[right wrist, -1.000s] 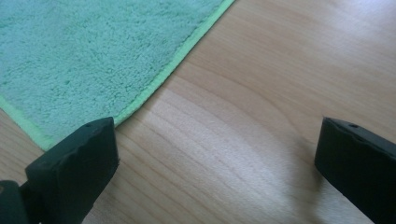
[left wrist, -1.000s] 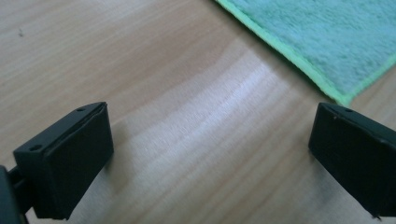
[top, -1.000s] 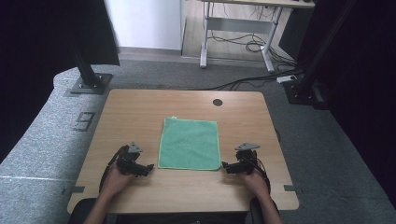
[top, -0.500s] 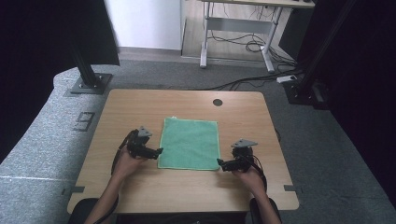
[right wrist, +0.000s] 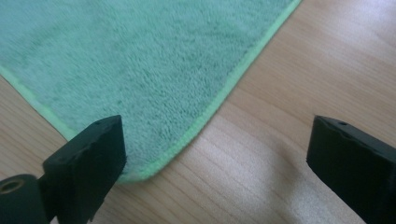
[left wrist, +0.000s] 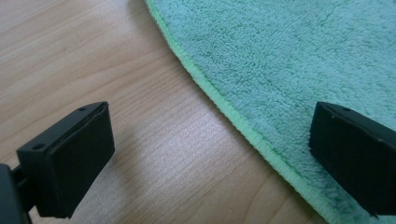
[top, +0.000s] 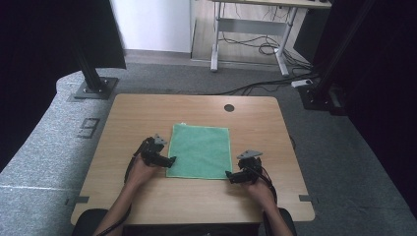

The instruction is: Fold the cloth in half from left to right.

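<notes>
A green cloth (top: 201, 150) lies flat on the wooden table (top: 147, 113), near its middle. My left gripper (top: 171, 160) is open at the cloth's near left edge; in the left gripper view the cloth's hem (left wrist: 233, 116) runs between the two wide-apart jaws, one over wood and one over cloth. My right gripper (top: 228, 175) is open at the near right corner; the right gripper view has that corner (right wrist: 140, 175) just inside one jaw, the other jaw over bare wood (right wrist: 280, 93).
A round cable hole (top: 229, 107) sits near the table's far edge. Two black stand bases (top: 93, 88) rest on the grey floor beyond the table. Bare wood surrounds the cloth on all sides.
Both grippers moved inward to the cloth's near edge; the left one travelled forward and right, the right one slid left to the corner. The cloth has not shifted.
</notes>
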`<state>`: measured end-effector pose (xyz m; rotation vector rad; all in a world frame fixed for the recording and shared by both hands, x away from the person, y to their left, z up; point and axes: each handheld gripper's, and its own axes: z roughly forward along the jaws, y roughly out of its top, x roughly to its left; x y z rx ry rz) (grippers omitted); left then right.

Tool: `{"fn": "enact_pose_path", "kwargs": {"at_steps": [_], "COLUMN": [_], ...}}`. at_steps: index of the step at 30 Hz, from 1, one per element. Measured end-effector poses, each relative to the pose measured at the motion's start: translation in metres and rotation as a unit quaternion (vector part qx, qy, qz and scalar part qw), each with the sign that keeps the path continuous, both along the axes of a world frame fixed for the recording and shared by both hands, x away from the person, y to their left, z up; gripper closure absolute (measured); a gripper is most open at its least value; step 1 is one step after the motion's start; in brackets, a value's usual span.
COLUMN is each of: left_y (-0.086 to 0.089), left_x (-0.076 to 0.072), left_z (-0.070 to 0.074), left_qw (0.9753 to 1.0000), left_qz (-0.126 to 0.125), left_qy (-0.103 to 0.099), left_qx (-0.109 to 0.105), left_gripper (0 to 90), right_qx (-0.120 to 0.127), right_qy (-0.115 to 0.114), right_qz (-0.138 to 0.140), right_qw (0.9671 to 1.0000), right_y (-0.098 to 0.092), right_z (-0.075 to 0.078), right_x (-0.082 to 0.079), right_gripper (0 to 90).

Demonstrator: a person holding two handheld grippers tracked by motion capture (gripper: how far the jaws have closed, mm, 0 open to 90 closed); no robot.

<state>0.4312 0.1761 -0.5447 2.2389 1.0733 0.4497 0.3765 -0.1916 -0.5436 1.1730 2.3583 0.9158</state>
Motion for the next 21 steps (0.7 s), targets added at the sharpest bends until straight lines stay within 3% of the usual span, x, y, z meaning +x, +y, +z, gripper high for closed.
{"fn": "enact_pose_path", "kwargs": {"at_steps": [2,11,16,21], "left_y": [0.0,-0.006,-0.016,-0.029], "left_x": [-0.003,-0.022,-0.034,-0.047], "left_z": [0.0,0.0,0.001,0.001], "left_qw": [1.0,0.9999,0.9998,0.9995], "left_qz": [0.0,-0.011,-0.011,-0.027], "left_qy": [0.005,0.01,0.014,0.018], "left_qx": [0.0,-0.002,0.004,0.004], "left_gripper": [1.2,1.5,1.0,0.9], "right_qx": [-0.012,-0.008,-0.005,-0.007], "right_qy": [0.002,0.001,0.002,0.001], "right_qz": [-0.002,-0.024,-0.04,-0.052], "right_qw": [0.9999,0.9997,0.9992,0.9986], "right_y": [0.0,-0.013,-0.026,-0.035], "right_z": [-0.003,-0.004,-0.004,-0.004], "right_x": [0.0,0.003,0.005,0.007], "right_gripper": [5.7,5.7,5.7,5.8]}}
